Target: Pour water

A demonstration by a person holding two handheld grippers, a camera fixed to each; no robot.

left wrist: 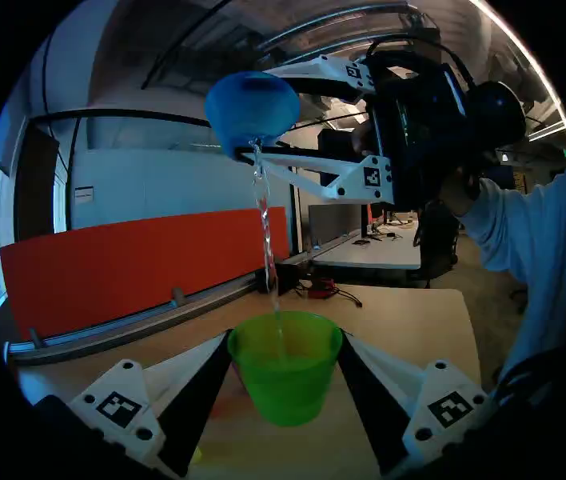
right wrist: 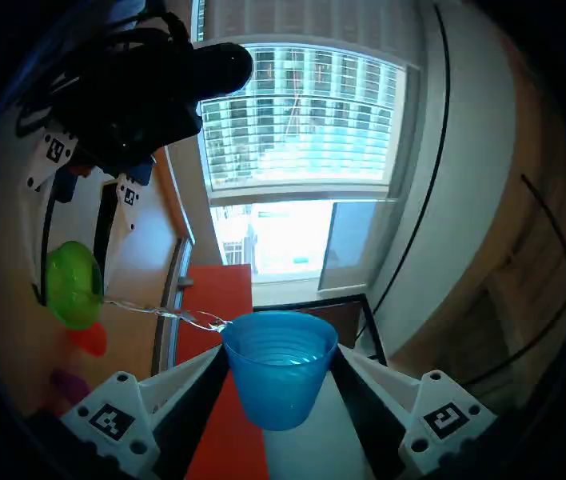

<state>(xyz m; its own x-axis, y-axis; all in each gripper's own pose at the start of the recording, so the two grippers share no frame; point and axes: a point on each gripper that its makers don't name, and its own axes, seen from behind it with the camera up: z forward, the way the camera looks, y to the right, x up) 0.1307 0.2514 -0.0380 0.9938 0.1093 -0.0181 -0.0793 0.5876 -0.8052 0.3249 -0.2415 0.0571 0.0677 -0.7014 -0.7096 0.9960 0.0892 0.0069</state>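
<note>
Now pouring: blue cup tipped above green cup, water running between them.
Right gripper (right wrist: 279,362) has its jaws closed on the blue cup (right wrist: 277,388), both fingers pressing its sides, held high and tilted. A thin water stream (left wrist: 265,232) falls from its rim into the green cup (left wrist: 285,388). Left gripper (left wrist: 285,360) clamps the green cup upright between both fingers, low over the wooden table (left wrist: 411,320); cannot tell if its base touches the tabletop. Green cup looks partly filled, and some water sits in the blue cup. A person's light sleeve (left wrist: 539,232) is behind the right gripper. Orange panel (left wrist: 123,264) stands past the table's far edge.
</note>
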